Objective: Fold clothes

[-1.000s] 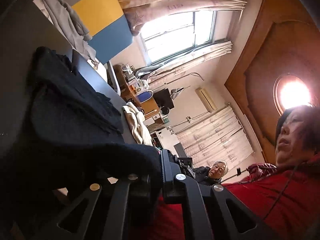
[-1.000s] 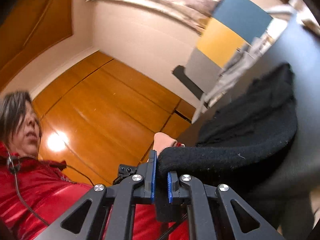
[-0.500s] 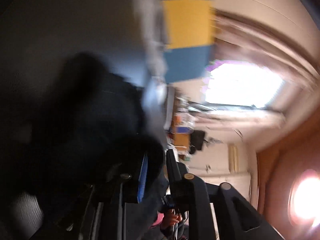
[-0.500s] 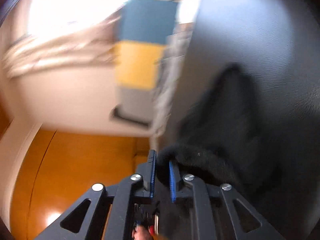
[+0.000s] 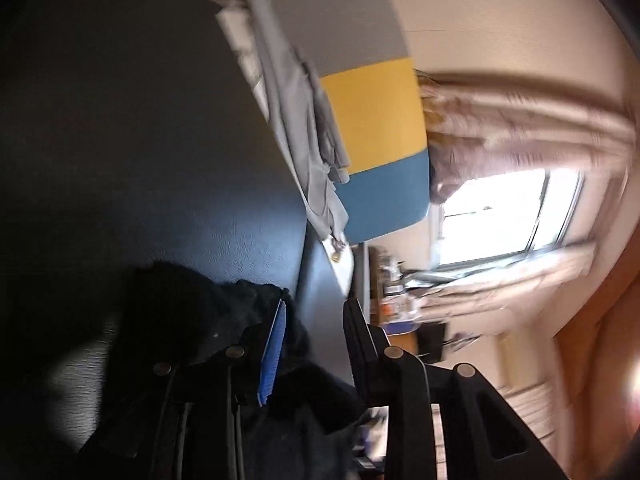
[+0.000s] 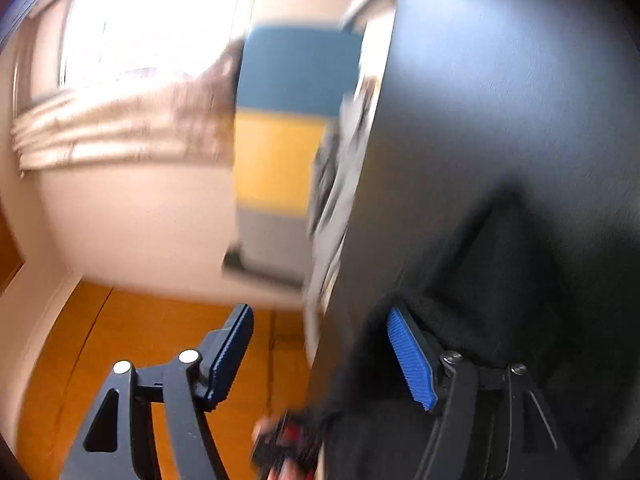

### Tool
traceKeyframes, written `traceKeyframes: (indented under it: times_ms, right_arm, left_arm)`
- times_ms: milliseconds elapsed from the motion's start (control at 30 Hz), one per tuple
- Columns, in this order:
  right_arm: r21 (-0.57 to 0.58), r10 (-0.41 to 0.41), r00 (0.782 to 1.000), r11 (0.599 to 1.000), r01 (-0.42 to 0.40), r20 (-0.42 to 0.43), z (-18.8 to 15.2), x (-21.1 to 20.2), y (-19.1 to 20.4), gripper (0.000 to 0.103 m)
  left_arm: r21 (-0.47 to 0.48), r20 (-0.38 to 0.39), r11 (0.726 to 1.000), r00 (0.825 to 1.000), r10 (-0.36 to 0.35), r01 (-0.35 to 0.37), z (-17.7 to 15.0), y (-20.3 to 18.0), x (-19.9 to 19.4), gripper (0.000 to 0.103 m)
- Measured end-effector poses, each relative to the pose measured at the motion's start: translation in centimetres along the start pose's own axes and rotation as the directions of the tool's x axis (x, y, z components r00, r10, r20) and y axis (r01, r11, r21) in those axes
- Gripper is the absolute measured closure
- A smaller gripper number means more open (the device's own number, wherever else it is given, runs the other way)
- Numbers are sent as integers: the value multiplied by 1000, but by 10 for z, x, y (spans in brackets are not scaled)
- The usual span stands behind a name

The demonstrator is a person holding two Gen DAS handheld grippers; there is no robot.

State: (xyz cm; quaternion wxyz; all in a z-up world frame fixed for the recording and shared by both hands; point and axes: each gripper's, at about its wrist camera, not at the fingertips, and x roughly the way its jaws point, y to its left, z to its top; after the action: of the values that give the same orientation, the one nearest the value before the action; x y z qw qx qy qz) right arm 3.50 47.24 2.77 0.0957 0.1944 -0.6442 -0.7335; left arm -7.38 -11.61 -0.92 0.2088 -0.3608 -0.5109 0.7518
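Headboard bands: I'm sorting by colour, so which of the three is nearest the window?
The blue band. It sits at the end beside the window; yellow is in the middle, grey farthest.

Blurred bg; garment (image 5: 192,320) edges unclear, maybe.

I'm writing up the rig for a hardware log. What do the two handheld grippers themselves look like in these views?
Both match: the left gripper and right gripper have matte black plastic fingers with triangular cut-outs, joined by round silver screw heads. Each fingertip carries a ribbed blue pad; on the right gripper the blue pad shows its ridges clearly. No cables or markings are visible.
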Motion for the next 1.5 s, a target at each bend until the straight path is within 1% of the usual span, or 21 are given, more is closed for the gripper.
traceKeyframes:
  times_ms: [100,167,233,267,300,333,367,400,433,467,500,533,600,667,833,1133,1200,1267,1400,1467,1500]
  right_arm:
    - [-173,-97,995,981,90,-31,-16,-5,16,31]
    - [-367,-205,978,914,174,-46,-36,-1,35,31]
    - [-596,-305,952,767,238,-11,-64,8,57,32]
    - [-697,-350,937,669,260,14,-79,16,67,32]
    - [-786,-394,918,553,276,45,-94,25,77,32]
    - [-848,-443,894,445,289,72,-107,36,81,33]
    - [-893,-492,864,339,297,101,-118,47,84,33]
    - [-910,-531,837,272,312,128,-123,55,77,34]
    - [-917,-565,810,223,330,154,-124,60,66,34]
    - [-913,-607,776,201,356,170,-121,64,53,33]
    - [-901,-618,770,229,368,157,-113,61,43,33]
    - [-895,-614,774,245,372,153,-109,58,39,33]
    - [-890,-609,776,251,382,162,-106,54,36,33]
    - [-884,-604,779,257,392,170,-102,50,34,32]
    - [-885,-595,785,256,388,172,-112,48,38,31]
    - [-889,-570,811,294,350,131,-128,91,80,33]
    - [-890,-564,817,302,341,122,-132,101,90,33]
    - [-909,-599,794,267,320,104,-141,122,90,33]
    - [-947,-679,731,185,265,72,-162,166,88,32]
    - [-952,-712,697,151,266,82,-168,180,80,32]
    - [-954,-717,691,135,268,93,-171,184,76,32]
  left_arm:
    - [205,-16,977,998,63,-59,-21,-18,-5,74]
    - [307,-45,950,996,83,-65,-41,-29,1,74]
    - [380,-98,923,990,100,-56,-63,-36,14,74]
    - [419,-125,906,983,132,-68,-72,-39,24,74]
    - [457,-151,886,975,165,-79,-81,-43,35,74]
    - [496,-172,864,965,200,-91,-89,-46,45,74]
    - [541,-158,831,954,254,-131,-94,-47,52,74]
    - [580,-116,796,950,288,-171,-94,-47,56,78]
    - [611,-75,764,946,317,-207,-93,-47,60,81]
    - [586,-67,783,951,303,-208,-90,-42,55,88]
    - [560,-59,802,955,290,-209,-86,-36,51,89]
    - [535,-51,819,960,276,-207,-82,-31,46,89]
    - [502,-45,846,972,232,-179,-80,-23,38,89]
    - [487,-46,858,976,211,-163,-78,-20,36,89]
    - [498,-42,852,976,213,-165,-79,-23,39,89]
    - [484,-13,861,982,188,-158,-75,-23,37,89]
    - [482,-1,861,983,184,-160,-75,-22,35,83]
    - [479,11,862,984,179,-162,-75,-21,32,76]
    - [475,34,864,985,171,-166,-74,-19,26,76]
    - [472,46,865,985,167,-168,-74,-18,24,76]
    - [471,52,866,985,164,-169,-74,-18,22,76]
